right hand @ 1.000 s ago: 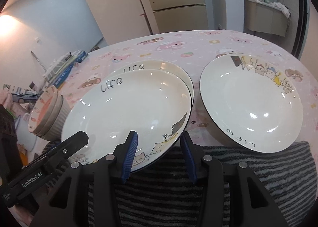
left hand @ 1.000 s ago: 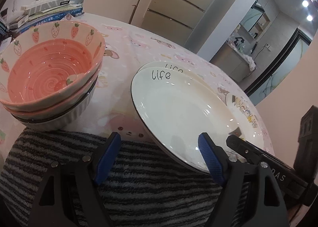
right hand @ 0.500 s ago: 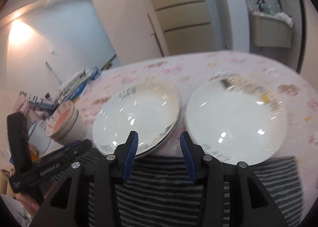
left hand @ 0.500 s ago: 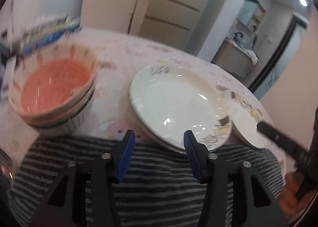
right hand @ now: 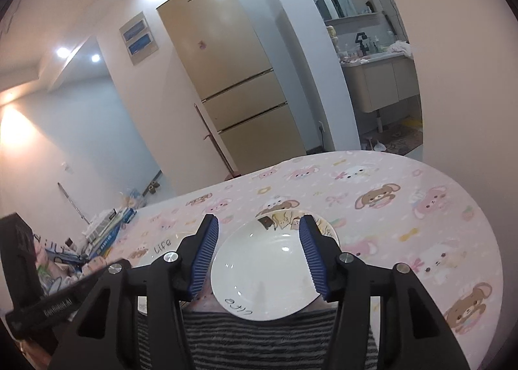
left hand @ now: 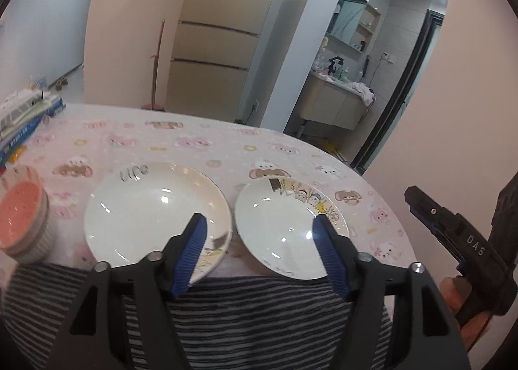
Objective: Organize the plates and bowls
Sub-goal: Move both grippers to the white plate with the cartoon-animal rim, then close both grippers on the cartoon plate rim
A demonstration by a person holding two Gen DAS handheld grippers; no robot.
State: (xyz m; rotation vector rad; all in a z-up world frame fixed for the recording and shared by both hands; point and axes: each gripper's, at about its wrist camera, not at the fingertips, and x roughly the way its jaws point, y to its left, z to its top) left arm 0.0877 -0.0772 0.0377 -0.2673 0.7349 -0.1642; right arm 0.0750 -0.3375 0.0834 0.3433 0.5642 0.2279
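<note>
Both claws, the left claw [left hand: 259, 253] and right claw [right hand: 257, 256], are opening and empty. The lone plate [left hand: 285, 227] right of the plate stack [left hand: 152, 211] is judged next for stacking.

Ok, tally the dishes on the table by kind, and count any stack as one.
Plates: 2, the left plate and the right plate.
Bowls: 1, the bowl stack.
Total: 3.
Blur hides how many bowls the stack holds.
</note>
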